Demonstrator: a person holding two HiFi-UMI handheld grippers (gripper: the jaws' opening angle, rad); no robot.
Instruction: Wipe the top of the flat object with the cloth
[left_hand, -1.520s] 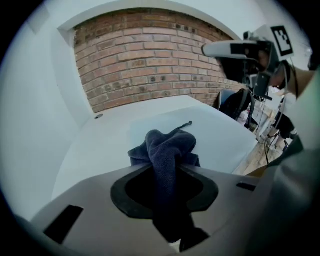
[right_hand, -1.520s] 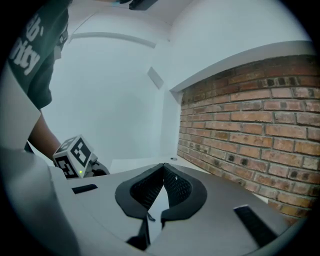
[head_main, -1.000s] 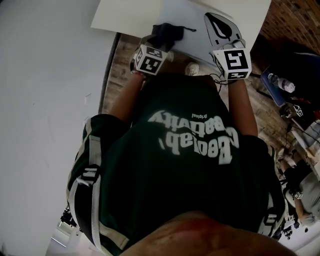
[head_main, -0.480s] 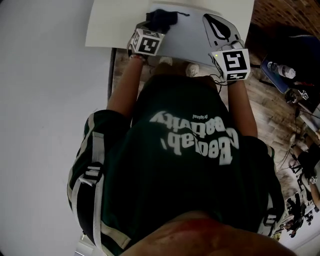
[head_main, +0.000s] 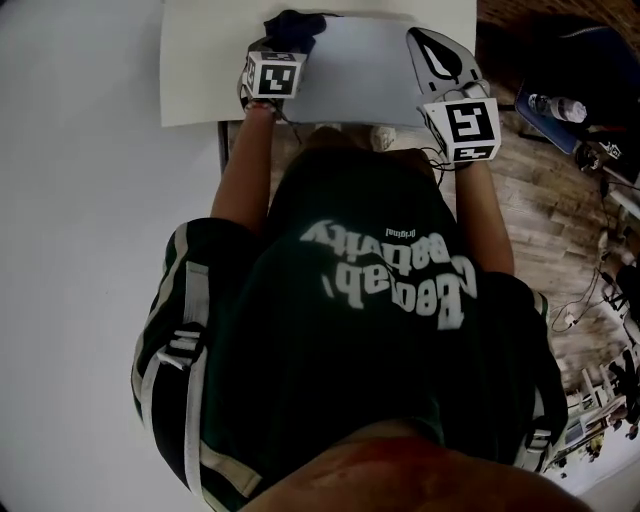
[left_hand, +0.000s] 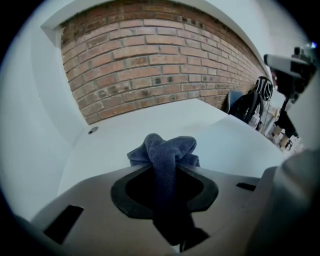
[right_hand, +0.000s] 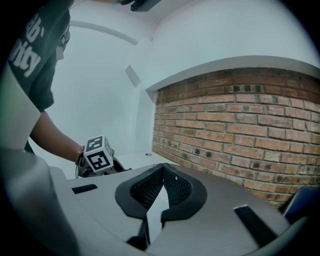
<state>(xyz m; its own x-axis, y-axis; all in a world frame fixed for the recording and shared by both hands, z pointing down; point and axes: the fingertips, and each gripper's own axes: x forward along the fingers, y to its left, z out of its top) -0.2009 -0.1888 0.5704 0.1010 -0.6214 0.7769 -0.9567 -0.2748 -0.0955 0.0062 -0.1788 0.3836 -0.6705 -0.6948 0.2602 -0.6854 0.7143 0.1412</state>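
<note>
A brick wall (left_hand: 150, 60) backs the white table (head_main: 195, 90), where the grey flat object (head_main: 350, 75) lies. The left gripper (left_hand: 167, 172) clamps the dark blue cloth (left_hand: 167, 147) at the object's far left corner. The right gripper (right_hand: 161, 192), jaws together and empty, is at its right edge; the shirt print (head_main: 395, 275) is unreadable.

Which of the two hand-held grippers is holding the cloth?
The left hand-held gripper: its jaws are shut on the dark blue cloth. The right hand-held gripper has its jaws together with nothing between them.
</note>
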